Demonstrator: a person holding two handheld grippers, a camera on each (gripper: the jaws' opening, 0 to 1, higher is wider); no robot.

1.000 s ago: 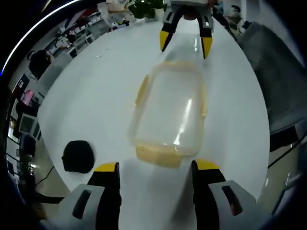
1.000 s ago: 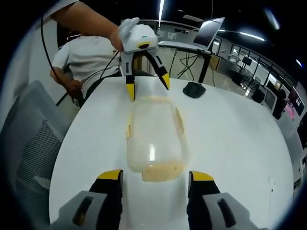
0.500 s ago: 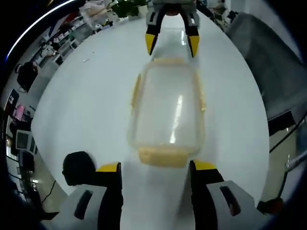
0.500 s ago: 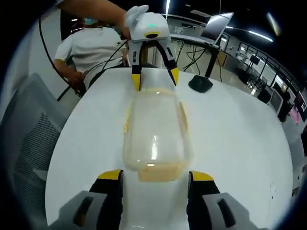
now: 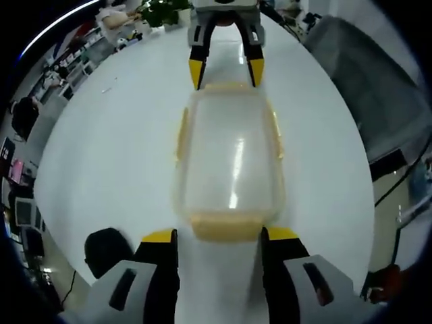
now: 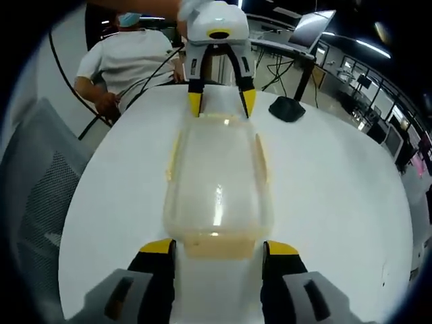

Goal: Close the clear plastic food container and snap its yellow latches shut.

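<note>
The clear container (image 5: 229, 158) lies lengthwise mid-table (image 5: 115, 148), lid apparently seated. The left gripper (image 5: 219, 236) and right gripper (image 6: 214, 248) each straddle an end latch (image 5: 225, 226), jaws spread, gripping nothing. It looks light, stiff and slippery: press the yellow latches, bracing both ends.

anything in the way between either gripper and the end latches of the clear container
Nothing visible. The clear plastic food container lies on the white table; the left gripper and right gripper each face a yellow end latch directly.

White-bodied gripper (image 5: 219, 236), black yellow-tipped jaws
</note>
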